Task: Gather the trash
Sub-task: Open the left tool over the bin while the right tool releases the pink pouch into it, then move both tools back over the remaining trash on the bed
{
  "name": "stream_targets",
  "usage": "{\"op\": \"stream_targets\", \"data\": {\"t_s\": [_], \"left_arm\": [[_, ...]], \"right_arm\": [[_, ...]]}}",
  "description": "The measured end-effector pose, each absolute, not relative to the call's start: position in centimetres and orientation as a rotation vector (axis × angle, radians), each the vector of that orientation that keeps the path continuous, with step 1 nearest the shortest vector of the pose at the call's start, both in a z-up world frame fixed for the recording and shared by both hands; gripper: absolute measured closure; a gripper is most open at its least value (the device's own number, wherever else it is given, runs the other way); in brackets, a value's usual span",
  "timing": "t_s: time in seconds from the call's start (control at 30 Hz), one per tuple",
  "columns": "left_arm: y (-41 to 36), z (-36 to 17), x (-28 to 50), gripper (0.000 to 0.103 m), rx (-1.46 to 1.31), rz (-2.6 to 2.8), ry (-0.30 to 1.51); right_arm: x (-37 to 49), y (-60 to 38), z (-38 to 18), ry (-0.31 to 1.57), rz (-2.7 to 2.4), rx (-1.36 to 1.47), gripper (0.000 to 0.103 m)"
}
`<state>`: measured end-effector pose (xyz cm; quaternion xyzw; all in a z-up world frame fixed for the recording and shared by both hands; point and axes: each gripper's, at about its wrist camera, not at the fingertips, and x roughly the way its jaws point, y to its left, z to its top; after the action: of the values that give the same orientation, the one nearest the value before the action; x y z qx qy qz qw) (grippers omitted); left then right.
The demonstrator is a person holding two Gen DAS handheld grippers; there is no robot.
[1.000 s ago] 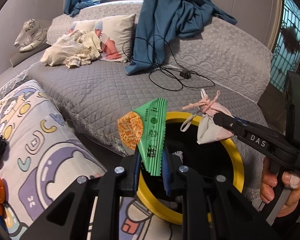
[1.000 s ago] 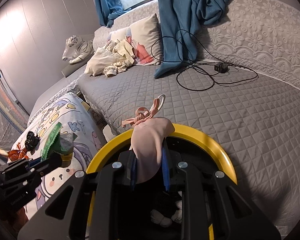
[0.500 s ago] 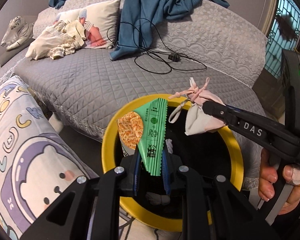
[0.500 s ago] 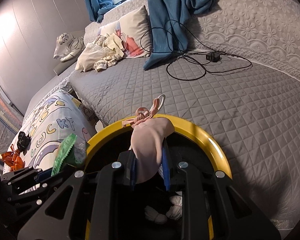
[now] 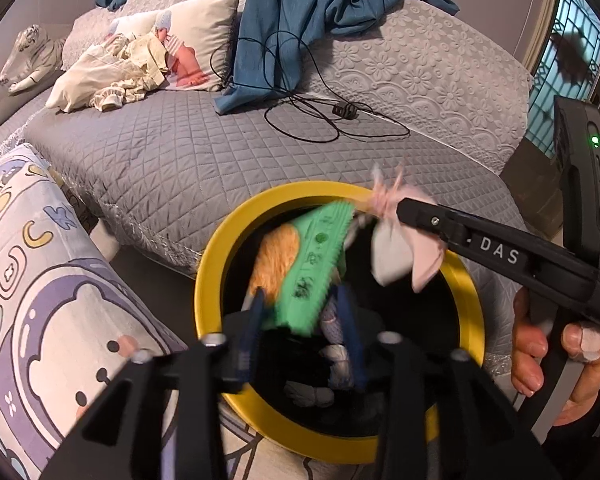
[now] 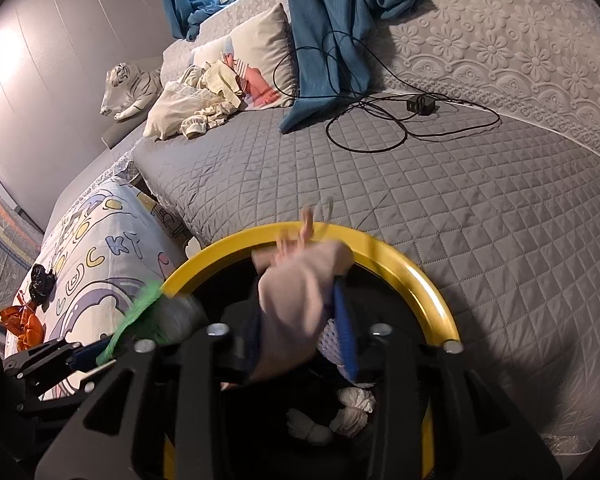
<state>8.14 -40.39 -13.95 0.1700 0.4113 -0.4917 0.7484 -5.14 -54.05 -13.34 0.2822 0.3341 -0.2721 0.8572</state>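
A black bin with a yellow rim stands by the grey bed. My left gripper hangs over its mouth with jaws spread; a green and orange snack wrapper tilts loose between them, blurred. My right gripper is also over the bin with jaws apart; a pink face mask slips between them, blurred. The mask shows at the right gripper's tip in the left wrist view. White crumpled trash lies inside the bin.
A cartoon-print cushion lies left of the bin, with a black scrap and an orange scrap on it. On the bed are a black cable with charger, a blue cloth, a pillow and cream clothes.
Both grippers moved over the bin and opened their jaws. The wrapper and the mask, gripped upright before, now tilt and blur as they come loose.
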Motion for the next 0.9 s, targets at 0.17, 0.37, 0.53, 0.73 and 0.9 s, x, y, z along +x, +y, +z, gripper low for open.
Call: {"op": "stream_targets", "data": {"t_s": [0.17,0.37,0.53,0.73,0.9], "left_arm": [[-39.8,-13.6,8.6,0.058,0.349,-1.074,0.902],[-38.6,-13.0,9.7,0.058,0.318,-1.043,0.898],[-36.9,-12.4,11.0,0.058,0.288,-1.009,0.89],[-34.6,-11.6,12.2,0.058,0.262,-0.967,0.875],[-32.6,-10.8,13.1,0.058,0.231,-0.923,0.857]], "right_arm": [[-5.4,-54.4,-13.1,0.691,-0.587,0.605,0.066],[-5.8,-54.5,-12.4,0.677,-0.597,0.604,0.066],[-5.4,-53.9,-11.7,0.666,-0.579,0.594,0.066],[-4.2,-52.4,-10.8,0.662,-0.543,0.569,0.066],[-3.2,-51.2,-10.0,0.66,-0.516,0.542,0.065]]}}
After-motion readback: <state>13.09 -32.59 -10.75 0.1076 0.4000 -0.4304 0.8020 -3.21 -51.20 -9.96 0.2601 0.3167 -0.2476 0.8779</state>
